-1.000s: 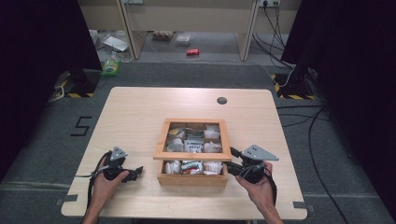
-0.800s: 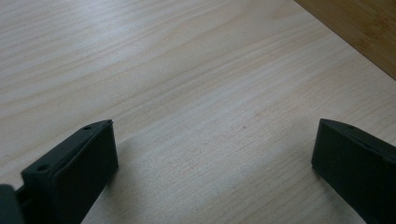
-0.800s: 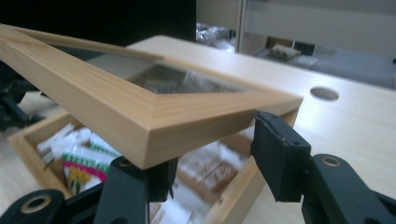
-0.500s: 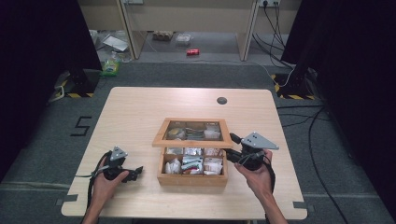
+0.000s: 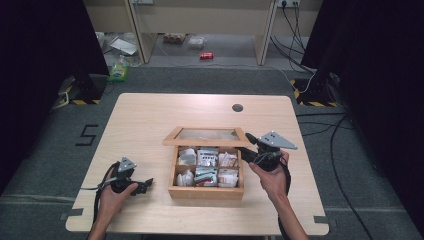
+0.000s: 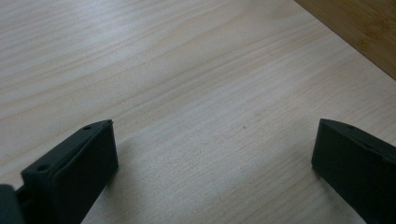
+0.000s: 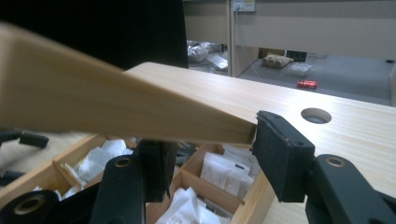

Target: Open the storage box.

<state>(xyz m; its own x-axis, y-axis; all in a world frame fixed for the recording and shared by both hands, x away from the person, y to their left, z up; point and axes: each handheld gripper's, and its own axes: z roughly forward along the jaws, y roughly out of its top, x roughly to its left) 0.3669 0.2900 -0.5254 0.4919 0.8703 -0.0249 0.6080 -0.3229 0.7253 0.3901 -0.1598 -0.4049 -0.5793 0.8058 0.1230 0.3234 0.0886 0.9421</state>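
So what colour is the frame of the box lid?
Light wood lid frame around a clear pane, best in the high view.

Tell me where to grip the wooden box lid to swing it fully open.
Grip the lid by its wooden frame at the free right corner, coming from the box's right side. The glass-paned lid is hinged at the back and half raised, so that edge stands clear of the packets. The right hand-held gripper already pinches it there.

High view: we look forward and down over the whole desk [image 5: 150, 120] from above its near edge. Left gripper view sits close over bare desk, angled down. Right gripper view – level, close at the box lid [image 7: 93, 100], facing the far floor. All three share the desktop.
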